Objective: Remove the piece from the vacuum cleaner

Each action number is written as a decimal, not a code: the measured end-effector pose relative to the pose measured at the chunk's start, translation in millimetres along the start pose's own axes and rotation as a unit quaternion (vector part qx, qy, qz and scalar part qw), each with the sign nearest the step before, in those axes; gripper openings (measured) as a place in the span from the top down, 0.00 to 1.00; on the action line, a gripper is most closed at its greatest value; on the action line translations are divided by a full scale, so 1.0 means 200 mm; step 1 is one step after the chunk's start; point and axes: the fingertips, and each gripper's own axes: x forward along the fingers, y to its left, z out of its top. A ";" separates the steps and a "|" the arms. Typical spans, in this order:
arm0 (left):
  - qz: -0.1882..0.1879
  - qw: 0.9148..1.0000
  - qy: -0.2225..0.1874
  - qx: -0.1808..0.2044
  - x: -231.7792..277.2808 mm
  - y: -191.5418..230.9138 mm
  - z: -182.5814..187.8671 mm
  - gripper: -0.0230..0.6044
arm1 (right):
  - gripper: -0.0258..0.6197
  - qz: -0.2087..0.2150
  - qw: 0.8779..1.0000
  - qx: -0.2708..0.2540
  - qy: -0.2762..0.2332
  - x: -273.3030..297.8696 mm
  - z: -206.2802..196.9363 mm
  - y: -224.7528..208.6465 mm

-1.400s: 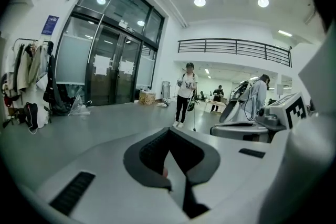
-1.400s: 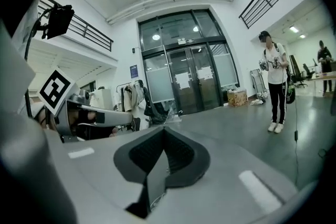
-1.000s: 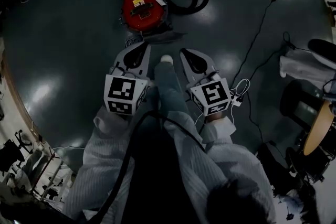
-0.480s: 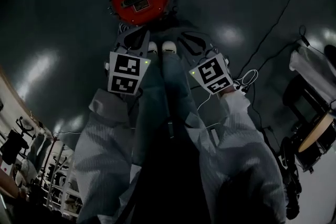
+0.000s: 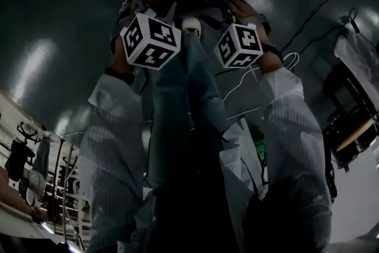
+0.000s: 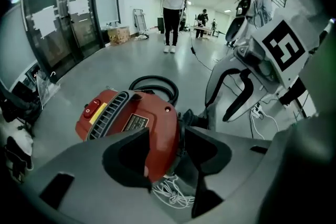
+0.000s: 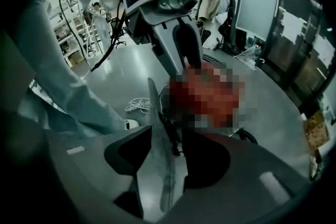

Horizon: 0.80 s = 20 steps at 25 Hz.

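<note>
Your left gripper (image 6: 165, 150) had its jaws well apart. The lower edge of the red vacuum cleaner (image 6: 134, 120) stood in the gap between them. The body sat close against the left jaw's inner pad, but whether it touched could not be told, and nothing was clamped. The vacuum cleaner sat on the grey floor (image 6: 131, 63). Its vent slats and red switch faced up toward you, and its black hose (image 6: 157, 84) was looped behind it. A tangle of white cord (image 6: 170, 194) lay on the floor just below the open jaws. Far back in the hall, a person (image 6: 175, 2) stood well apart from all of this.

From your head, both marker cubes showed just below the vacuum cleaner, with your white shoe (image 5: 190, 24) between them.

Your right gripper (image 7: 164, 147) was also open. A thin grey flat piece (image 7: 159, 128) stood edge-on in the gap between its jaws, running from the vacuum cleaner's side down toward the camera. The jaws flanked the piece on both sides without closing on it. It lay nearer the right jaw than the left, and black cabling ran along its right edge.
</note>
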 end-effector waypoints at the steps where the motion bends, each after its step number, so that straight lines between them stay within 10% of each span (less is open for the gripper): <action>1: -0.003 1.000 0.005 0.006 0.03 -0.01 -0.02 0.65 | 0.72 0.003 1.000 -0.011 0.004 0.02 -0.02 0.01; 11: 0.012 0.999 -0.022 -0.030 0.11 0.01 -0.05 0.65 | 0.70 0.023 0.997 -0.054 0.048 0.22 -0.12 0.04; 20: 0.036 0.998 -0.025 -0.049 0.10 0.05 -0.04 0.66 | 0.91 0.049 0.996 -0.044 0.055 0.21 -0.11 0.09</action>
